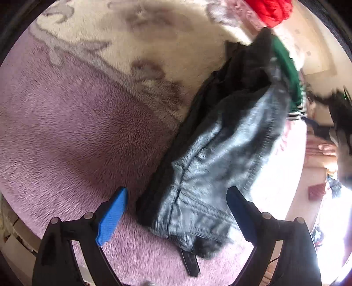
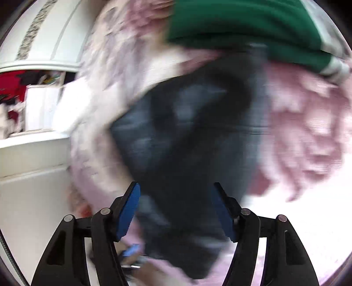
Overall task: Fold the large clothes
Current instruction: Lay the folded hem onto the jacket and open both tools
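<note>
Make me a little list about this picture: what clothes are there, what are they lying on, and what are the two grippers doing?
surface: fluffy pink and cream blanket
main garment: grey-blue jeans, bunched up, with dark fabric along one side
other clothes: green garment past the jeans; red garment at the far edge
left gripper: open, jaws either side of the jeans' near end, not pinching
right gripper: open over the dark jeans, view blurred
fold state: jeans not neatly folded yet
</note>
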Motion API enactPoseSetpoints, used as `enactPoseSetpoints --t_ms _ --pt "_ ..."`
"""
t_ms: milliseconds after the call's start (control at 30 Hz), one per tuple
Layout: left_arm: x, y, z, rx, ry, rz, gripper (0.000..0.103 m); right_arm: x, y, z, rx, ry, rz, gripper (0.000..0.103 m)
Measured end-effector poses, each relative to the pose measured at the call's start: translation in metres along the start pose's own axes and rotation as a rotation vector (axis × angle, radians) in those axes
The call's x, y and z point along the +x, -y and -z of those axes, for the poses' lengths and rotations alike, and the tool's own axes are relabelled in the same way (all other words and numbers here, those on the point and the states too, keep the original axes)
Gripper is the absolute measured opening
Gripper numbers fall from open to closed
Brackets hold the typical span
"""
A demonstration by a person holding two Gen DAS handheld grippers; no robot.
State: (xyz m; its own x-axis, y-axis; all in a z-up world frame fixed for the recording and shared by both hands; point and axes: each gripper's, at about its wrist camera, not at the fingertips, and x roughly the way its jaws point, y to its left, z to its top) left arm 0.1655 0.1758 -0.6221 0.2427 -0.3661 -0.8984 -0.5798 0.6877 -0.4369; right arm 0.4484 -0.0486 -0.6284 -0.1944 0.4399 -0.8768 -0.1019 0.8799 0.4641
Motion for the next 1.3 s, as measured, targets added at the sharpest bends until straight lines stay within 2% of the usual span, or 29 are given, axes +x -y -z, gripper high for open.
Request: enactPoseSetpoints --t_ms 33,133,200,267,300,333,367,400,433,467,533,600,700,733,800,833,900,967,1000,1100,1133,1167,1267,1300 --pt "0.01 -0.003 -0.003 -0.009 -0.012 -0.009 0.091 0.004 0.014 -0.003 -0.002 -0.003 -0.004 0.069" --pt "0.031 -0.004 -0.005 -0.036 -0.034 -0.037 0.091 0.036 0.051 -0.023 -0.053 -0.033 -0.088 0.075" --pt "0.037 -0.004 -0.004 -0.041 -0.033 -0.055 0.091 0.067 0.076 -0.037 -0.004 -0.075 -0.233 0.075" --pt "0.041 -0.002 -0.005 -0.031 -0.032 -0.07 0.091 0.091 0.083 -0.043 0.029 -0.101 -0.381 0.075" --pt "0.043 0.0 -0.005 -0.025 -0.033 -0.077 0.091 0.101 0.08 -0.046 0.012 -0.089 -0.425 0.075" --pt "0.045 0.001 -0.005 -0.019 -0.036 -0.082 0.091 0.106 0.073 -0.046 -0.019 -0.079 -0.428 0.075" --pt "0.046 0.003 -0.005 -0.01 -0.039 -0.092 0.091 0.111 0.064 -0.045 -0.049 -0.069 -0.431 0.072" --pt "0.051 0.011 -0.007 -0.005 -0.04 -0.099 0.091 0.111 0.063 -0.045 -0.034 -0.059 -0.444 0.063" --pt "0.053 0.014 -0.008 0.002 -0.041 -0.103 0.091 0.11 0.066 -0.042 0.01 -0.052 -0.46 0.043" --pt "0.054 0.019 -0.01 0.01 -0.042 -0.112 0.091 0.104 0.071 -0.035 0.079 -0.029 -0.472 0.035" --pt "0.052 0.026 -0.011 0.025 -0.042 -0.139 0.091 0.088 0.082 -0.016 0.177 0.01 -0.499 0.027" --pt "0.044 0.032 -0.013 0.036 -0.038 -0.15 0.091 0.064 0.101 0.011 0.287 0.058 -0.52 0.026" --pt "0.024 0.044 -0.015 0.046 -0.017 -0.151 0.091 0.026 0.153 0.08 0.529 0.136 -0.549 0.025" --pt "0.018 0.049 -0.015 0.051 -0.011 -0.157 0.091 0.015 0.175 0.109 0.606 0.149 -0.514 0.027" --pt "0.007 0.064 -0.018 0.071 0.007 -0.151 0.091 0.002 0.214 0.15 0.679 0.097 -0.409 0.041" --pt "0.004 0.071 -0.018 0.085 0.014 -0.15 0.091 0.0 0.229 0.162 0.699 0.051 -0.369 0.053" --pt "-0.003 0.088 -0.018 0.138 0.025 -0.164 0.091 -0.003 0.261 0.19 0.775 -0.016 -0.383 0.056" --pt "0.002 0.112 -0.018 0.199 0.026 -0.155 0.091 -0.01 0.281 0.206 0.82 -0.074 -0.379 0.066" --pt "0.01 0.124 -0.015 0.233 0.018 -0.148 0.091 -0.018 0.287 0.21 0.8 -0.111 -0.331 0.067" --pt "0.031 0.163 -0.017 0.295 -0.014 -0.108 0.091 -0.038 0.287 0.206 0.682 -0.142 -0.241 0.068" --pt "0.041 0.17 -0.019 0.308 -0.027 -0.091 0.091 -0.046 0.287 0.204 0.642 -0.144 -0.183 0.075" --pt "0.048 0.182 -0.02 0.316 -0.035 -0.077 0.091 -0.053 0.285 0.203 0.601 -0.151 -0.101 0.081" --pt "0.07 0.216 -0.015 0.346 -0.058 -0.049 0.091 -0.086 0.281 0.2 0.463 -0.147 0.169 0.081" --pt "0.079 0.227 -0.014 0.356 -0.061 -0.053 0.091 -0.096 0.28 0.199 0.447 -0.141 0.202 0.081"
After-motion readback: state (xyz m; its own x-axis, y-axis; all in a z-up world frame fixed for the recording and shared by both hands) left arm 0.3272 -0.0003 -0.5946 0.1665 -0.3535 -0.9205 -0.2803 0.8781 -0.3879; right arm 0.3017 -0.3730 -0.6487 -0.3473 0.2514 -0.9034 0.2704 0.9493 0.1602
